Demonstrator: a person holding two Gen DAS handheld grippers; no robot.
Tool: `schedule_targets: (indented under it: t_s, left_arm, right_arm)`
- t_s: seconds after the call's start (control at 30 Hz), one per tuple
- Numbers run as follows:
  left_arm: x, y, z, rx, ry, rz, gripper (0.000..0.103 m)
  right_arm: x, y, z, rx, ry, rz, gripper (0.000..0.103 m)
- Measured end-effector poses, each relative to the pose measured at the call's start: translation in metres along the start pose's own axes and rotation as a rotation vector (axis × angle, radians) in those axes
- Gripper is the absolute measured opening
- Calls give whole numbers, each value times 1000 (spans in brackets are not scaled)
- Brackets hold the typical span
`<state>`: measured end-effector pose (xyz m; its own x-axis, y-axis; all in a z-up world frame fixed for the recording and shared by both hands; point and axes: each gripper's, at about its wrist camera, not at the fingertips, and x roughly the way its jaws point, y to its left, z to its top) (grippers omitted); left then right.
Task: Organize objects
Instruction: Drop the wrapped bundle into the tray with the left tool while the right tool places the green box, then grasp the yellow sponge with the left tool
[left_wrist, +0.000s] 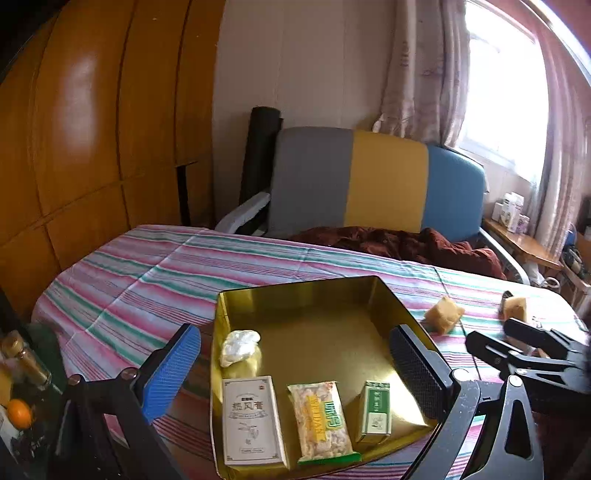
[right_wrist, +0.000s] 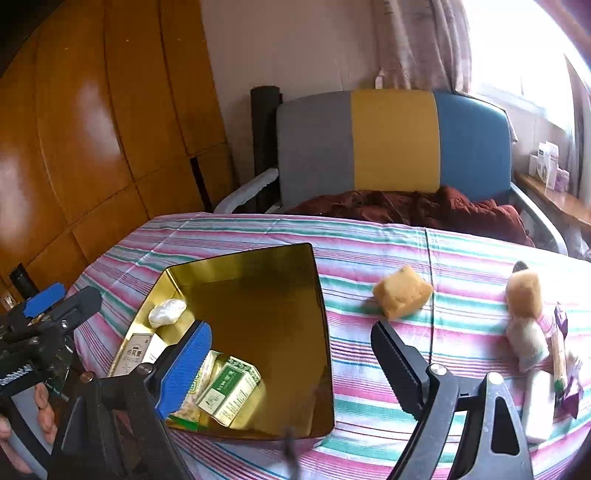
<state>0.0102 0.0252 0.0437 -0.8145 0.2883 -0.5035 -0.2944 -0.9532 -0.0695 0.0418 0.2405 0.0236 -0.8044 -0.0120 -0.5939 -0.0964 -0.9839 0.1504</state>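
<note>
A gold tray (left_wrist: 325, 299) (right_wrist: 258, 266) lies on the striped tablecloth. It holds a white box (left_wrist: 251, 424), a snack packet (left_wrist: 321, 421), a green box (left_wrist: 375, 411) (right_wrist: 229, 391) and a white wrapped lump (left_wrist: 240, 345) (right_wrist: 168, 312). My left gripper (left_wrist: 295, 373) is open and empty over the tray's near side. My right gripper (right_wrist: 291, 365) is open and empty over the tray's right edge; it also shows in the left wrist view (left_wrist: 532, 350). Two yellow pastries (right_wrist: 402, 291) (right_wrist: 524, 291) lie on the cloth to the right of the tray.
More packets, one purple (right_wrist: 565, 373), lie at the table's right end. An armchair (right_wrist: 391, 140) with a dark red blanket stands behind the table. Wooden cabinets (right_wrist: 92, 129) are on the left. A jar and an orange (left_wrist: 18, 411) sit low left.
</note>
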Motion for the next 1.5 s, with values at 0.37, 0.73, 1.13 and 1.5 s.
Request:
schedule_targets:
  t_s: [0.37,0.73,1.13,1.5]
  left_arm:
    - [20,-22,-11,74,108,-83,103]
    - [47,-44,-13,111,208,-155,103]
    - [67,-92,-11,228,229,-201,103]
    - [107,-153,-3,357,296,-258,103]
  right_arm:
    - [10,-22,-16,32,97,23,91]
    - [-4,-97,7,30,111,-171,102]
    - [-13,-247,-11,193,144,-445,102]
    - [-24,-271,-12,326,118,-450,102]
